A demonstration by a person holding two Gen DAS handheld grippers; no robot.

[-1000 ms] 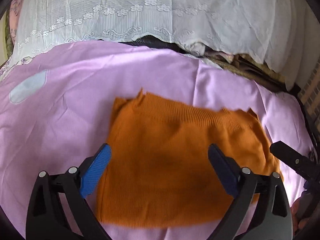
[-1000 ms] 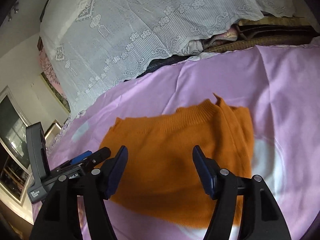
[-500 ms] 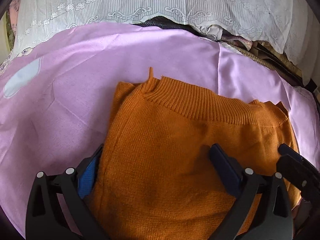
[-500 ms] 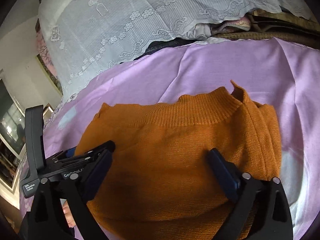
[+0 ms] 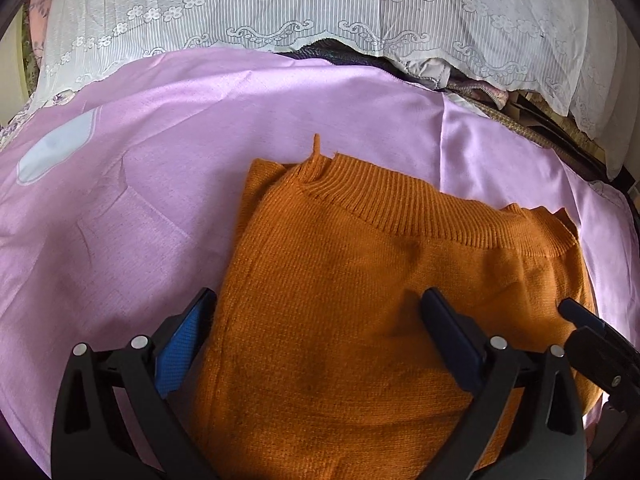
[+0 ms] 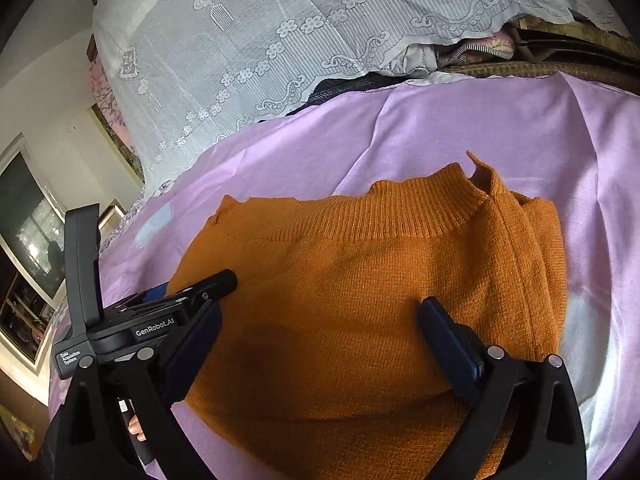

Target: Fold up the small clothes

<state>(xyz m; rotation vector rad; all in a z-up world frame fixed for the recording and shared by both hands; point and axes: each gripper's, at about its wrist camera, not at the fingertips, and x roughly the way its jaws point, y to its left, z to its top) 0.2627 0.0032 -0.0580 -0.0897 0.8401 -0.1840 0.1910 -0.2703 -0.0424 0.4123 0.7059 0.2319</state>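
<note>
I have one orange sweater [image 5: 360,300] in front of me, lying flat on the purple sheet [image 5: 160,152] that covers the bed, and it looks already folded in on itself, with the ribbed collar [image 5: 420,208] along the far edge and the doubled sides tucked under. My left gripper [image 5: 316,320] is wide open and holds nothing; its left finger sits just off the sweater's left edge over the sheet, and its right finger is over the knit. My right gripper [image 6: 320,316] is just as wide open and empty, both fingers over the near half of the sweater. So the sweater lies straight ahead of and under both grippers, with its near hem closest to me and the collar farthest; its longer side seems to run left to right, though the fisheye bends it enough that I would not swear to that. Neither gripper is clearly the nearer: they sit side by side, left on the left part, right on the right part, almost touching each other in the middle. I judge the next fold turns on taking the near hem and carrying it away from me toward the collar. Whether the fingers press on the knit or hover over it I cannot tell. Behind the sheet hangs one white lace cloth [image 5: 320,8].
</note>
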